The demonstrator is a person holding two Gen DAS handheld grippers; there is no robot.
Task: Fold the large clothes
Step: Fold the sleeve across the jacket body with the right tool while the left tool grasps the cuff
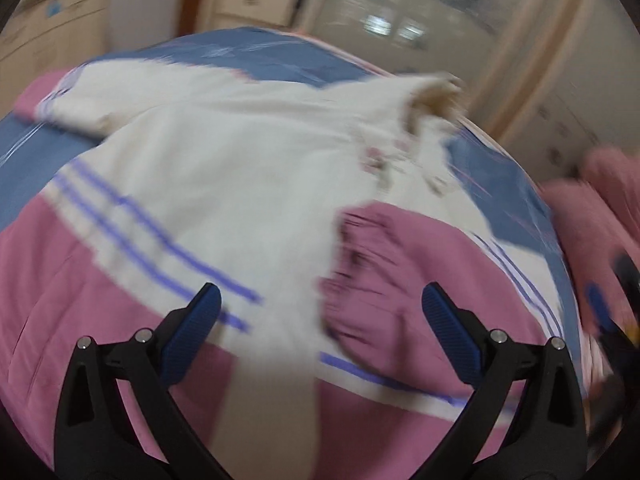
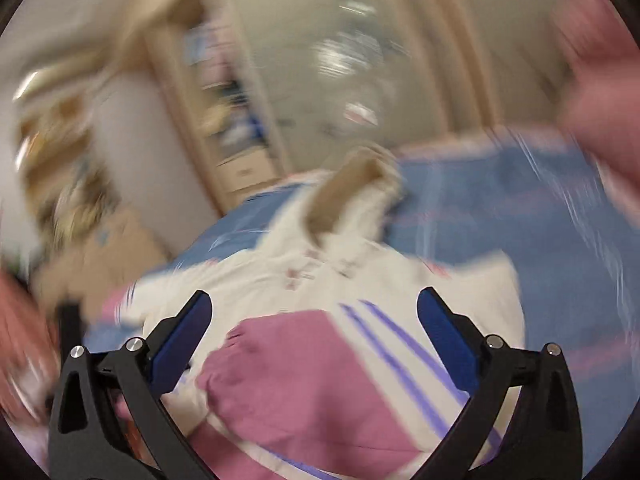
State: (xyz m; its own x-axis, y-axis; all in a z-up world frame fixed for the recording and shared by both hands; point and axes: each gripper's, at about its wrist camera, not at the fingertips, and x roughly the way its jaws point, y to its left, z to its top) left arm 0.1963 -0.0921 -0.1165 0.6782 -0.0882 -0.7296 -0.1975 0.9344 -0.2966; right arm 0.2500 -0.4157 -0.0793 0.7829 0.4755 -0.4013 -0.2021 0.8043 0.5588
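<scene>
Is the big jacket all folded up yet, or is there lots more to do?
Not yet. One pink sleeve already lies folded over the white jacket on the blue bedspread. Left gripper and right gripper are open, holding nothing. The other sleeve still sticks out, body unfolded.

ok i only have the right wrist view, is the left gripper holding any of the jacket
observer: no, the left gripper is open with nothing in it, over the pink lower part of the jacket.
operator: and the other sleeve, mine is blurred behind my gripper
observer: it lies stretched out on the bed, toward the upper left of the left wrist view, with its pink cuff at the far end.
</scene>
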